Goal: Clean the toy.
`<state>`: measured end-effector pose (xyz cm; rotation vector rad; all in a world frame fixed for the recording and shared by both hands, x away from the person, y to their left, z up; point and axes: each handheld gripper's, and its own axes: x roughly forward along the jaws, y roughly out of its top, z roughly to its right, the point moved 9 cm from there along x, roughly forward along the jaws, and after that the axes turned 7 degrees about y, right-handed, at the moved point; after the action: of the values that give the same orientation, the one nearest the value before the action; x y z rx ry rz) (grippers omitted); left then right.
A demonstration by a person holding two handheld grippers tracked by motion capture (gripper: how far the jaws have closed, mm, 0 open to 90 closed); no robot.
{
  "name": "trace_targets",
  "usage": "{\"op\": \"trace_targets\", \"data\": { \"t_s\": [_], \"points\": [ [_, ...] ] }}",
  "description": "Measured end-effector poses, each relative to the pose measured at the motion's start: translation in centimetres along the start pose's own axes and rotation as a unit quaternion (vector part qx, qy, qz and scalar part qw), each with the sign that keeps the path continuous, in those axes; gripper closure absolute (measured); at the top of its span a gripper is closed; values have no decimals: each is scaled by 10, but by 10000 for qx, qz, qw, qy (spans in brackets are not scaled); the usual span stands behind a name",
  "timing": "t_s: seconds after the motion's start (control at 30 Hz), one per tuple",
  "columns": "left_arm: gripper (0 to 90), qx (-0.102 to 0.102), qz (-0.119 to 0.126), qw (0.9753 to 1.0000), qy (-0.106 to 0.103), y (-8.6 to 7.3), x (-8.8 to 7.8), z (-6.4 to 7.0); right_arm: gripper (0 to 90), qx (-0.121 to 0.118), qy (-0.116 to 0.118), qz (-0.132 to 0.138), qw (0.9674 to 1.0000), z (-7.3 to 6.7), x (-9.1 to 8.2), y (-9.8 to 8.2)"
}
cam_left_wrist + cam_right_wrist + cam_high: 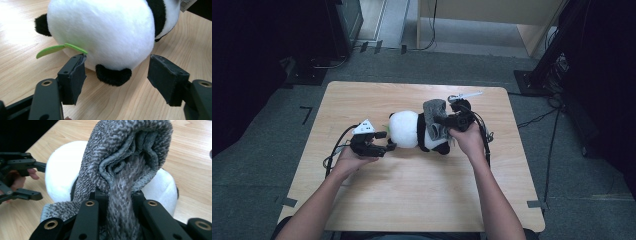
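Right gripper view: knit cloth (pixel 130 162) hides panda (pixel 62 167) middle.

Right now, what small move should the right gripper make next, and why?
Probably pull the grey knit further over the panda. The right gripper is shut on the bunched knit, which covers only part of the body, and the left gripper stands open beside the toy, holding nothing.
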<state>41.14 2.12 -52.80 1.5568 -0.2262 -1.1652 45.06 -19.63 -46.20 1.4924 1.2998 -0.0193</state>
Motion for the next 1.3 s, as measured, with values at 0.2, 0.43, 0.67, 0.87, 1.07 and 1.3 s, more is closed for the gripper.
{"op": "trace_targets", "data": {
  "t_s": [0.2,0.43,0.67,0.87,1.07,1.3],
  "points": [
    [292,-38,-67,10000,-13,-1,7,-2,764,51,-89,-173,9998,9,6,10],
    [282,277,-299,9990,192,-12,25,-2,765,225,5,-146,9996,14,11,12],
    [349,142,-129,9993,328,-10,38,-4,764,237,44,-92,9997,15,11,11],
    [540,-60,-86,9996,266,-10,38,-5,764,219,42,-41,9997,15,11,12],
    [669,-427,-239,9988,76,-9,36,-3,765,137,67,156,9998,11,7,16],
    [693,-766,-282,9966,-109,8,20,11,766,-312,478,651,9962,-36,-15,30]
  ]
}}
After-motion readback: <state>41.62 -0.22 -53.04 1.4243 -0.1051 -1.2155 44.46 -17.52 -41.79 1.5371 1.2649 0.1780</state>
